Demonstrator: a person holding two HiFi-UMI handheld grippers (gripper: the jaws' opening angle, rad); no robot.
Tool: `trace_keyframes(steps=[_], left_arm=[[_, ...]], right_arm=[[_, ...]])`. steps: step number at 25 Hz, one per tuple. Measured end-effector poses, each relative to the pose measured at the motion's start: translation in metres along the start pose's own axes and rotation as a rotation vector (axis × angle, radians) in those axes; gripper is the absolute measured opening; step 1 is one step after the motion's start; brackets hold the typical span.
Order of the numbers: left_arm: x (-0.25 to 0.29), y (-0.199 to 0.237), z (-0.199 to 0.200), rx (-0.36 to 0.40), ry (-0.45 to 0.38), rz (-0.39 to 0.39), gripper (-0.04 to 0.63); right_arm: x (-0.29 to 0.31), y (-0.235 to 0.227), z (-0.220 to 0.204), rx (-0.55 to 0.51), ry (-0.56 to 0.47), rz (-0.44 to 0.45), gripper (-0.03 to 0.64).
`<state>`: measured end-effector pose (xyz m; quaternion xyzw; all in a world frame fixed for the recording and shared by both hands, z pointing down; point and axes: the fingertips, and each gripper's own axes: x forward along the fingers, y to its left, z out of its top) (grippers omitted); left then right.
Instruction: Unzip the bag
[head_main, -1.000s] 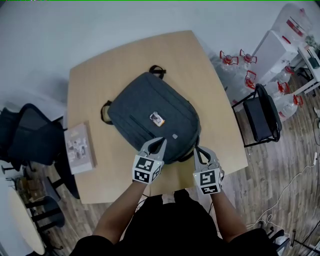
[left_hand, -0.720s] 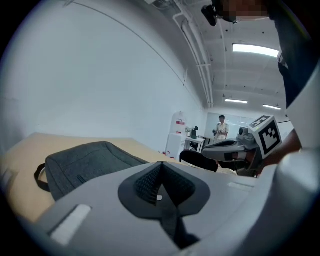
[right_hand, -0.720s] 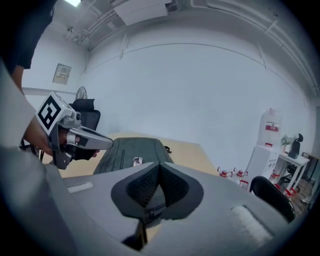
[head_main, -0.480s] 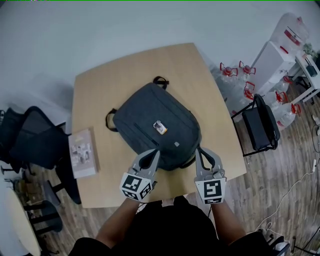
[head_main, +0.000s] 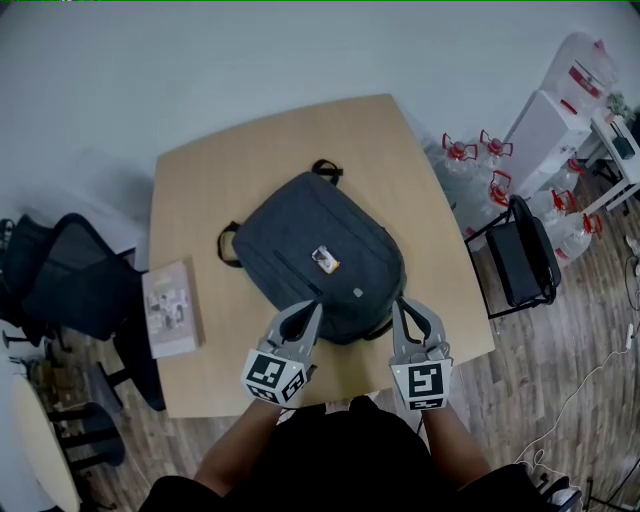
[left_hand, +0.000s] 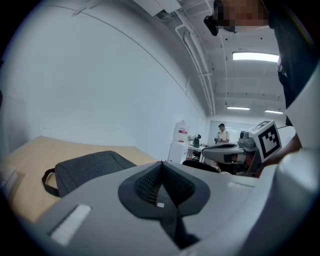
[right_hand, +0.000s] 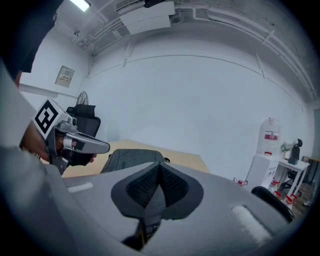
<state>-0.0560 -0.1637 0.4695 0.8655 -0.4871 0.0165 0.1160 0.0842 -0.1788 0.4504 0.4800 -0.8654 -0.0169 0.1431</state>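
Table (head_main: 200, 210): left tongs (head_main: 316, 305), right tongs (head_main: 402, 302) higher

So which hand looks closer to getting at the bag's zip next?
Probably the left. The left gripper points onto the backpack's near edge, while the right gripper sits just off its corner. Both are shut, and I can't make out the zip pull.

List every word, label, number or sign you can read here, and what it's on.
Nothing is legible.
Tag on the backpack: too small to read.
Print on the box: too small.
Red label on the water dispenser: blurred.
Wall sign: blurred.
Cubes on the left gripper and right gripper: square markers, no words.
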Motion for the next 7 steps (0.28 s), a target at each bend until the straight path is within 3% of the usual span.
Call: trace_keyframes(steps=[7], left_arm=[[0.0097, -0.0078, 0.0105, -0.006, -0.019, -0.027, 0.017]], right_arm=[[0.0038, 0.0, -0.0018, 0.024, 0.009, 0.003, 0.003]])
